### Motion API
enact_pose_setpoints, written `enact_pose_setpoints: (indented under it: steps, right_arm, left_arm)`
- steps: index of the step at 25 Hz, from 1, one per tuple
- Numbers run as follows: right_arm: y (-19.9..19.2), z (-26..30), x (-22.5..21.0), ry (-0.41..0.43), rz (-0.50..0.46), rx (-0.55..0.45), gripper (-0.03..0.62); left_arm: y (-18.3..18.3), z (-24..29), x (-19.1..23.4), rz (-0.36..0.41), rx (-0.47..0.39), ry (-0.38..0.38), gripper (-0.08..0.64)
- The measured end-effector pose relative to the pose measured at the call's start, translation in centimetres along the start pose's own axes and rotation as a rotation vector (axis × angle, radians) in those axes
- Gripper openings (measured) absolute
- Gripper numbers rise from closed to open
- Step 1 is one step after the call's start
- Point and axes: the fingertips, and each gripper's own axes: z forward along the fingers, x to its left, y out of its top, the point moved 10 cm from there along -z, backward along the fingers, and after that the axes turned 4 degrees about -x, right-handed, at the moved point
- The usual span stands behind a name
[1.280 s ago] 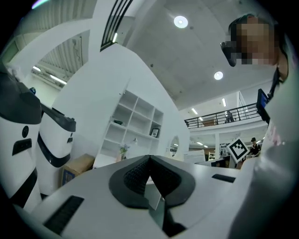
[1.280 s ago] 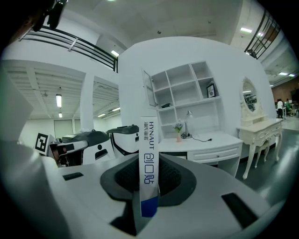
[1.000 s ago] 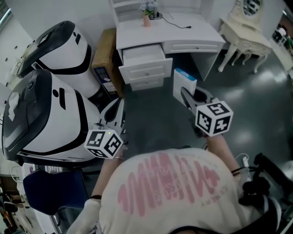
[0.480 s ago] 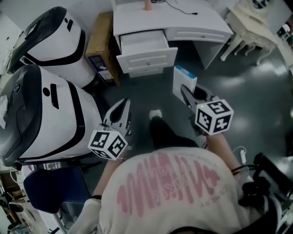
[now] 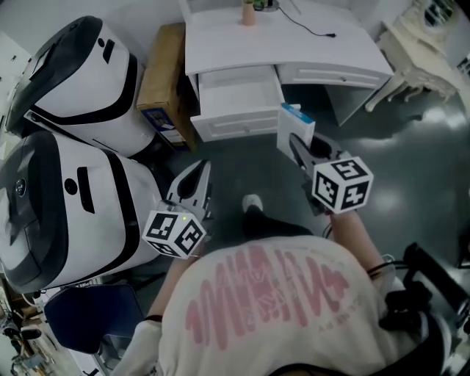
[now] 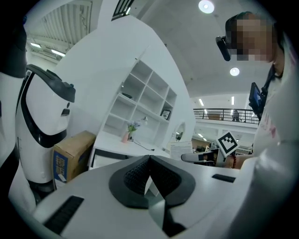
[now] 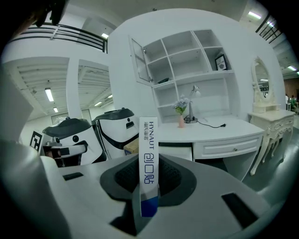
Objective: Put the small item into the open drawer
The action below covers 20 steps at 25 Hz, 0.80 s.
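The small item is a thin white box with a blue end, printed on its narrow side. My right gripper is shut on it, and the box stands upright between the pads. Just beyond it is the white desk, whose top left drawer is pulled out and looks empty. My left gripper hovers lower left of the drawer, level with the right one. Its jaws meet with nothing between them.
Two big white-and-black rounded machines stand along the left. A cardboard box leans beside the desk. A pink vase and a cable lie on the desktop. A cream dressing table is at far right. The person's shoe is on the dark floor.
Both grippers have moved forward toward the desk, so the open drawer now lies just past the box. The person stepped forward and a shoe came into view. The grips are unchanged.
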Motion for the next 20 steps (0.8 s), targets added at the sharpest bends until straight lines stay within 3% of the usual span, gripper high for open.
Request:
enact_pose_setpoints:
  steps: [10, 16, 20]
  right_arm:
    - [3.9, 11.1, -7.2, -0.012, 0.026, 0.063, 0.086]
    - [4.5, 16.2, -9.2, 0.016, 0.065, 0.086, 0.086]
    - [4.3, 19.4, -10.8, 0.053, 0.074, 0.119, 0.086]
  left_arm:
    - [2.0, 9.8, 7.7, -0.047, 0.038, 0.08, 0.029]
    - [1.9, 14.2, 10.4, -0.079, 0.053, 0.035, 0.029]
    - [1.3, 16.4, 11.8, -0.084, 0.071, 0.046, 0.029]
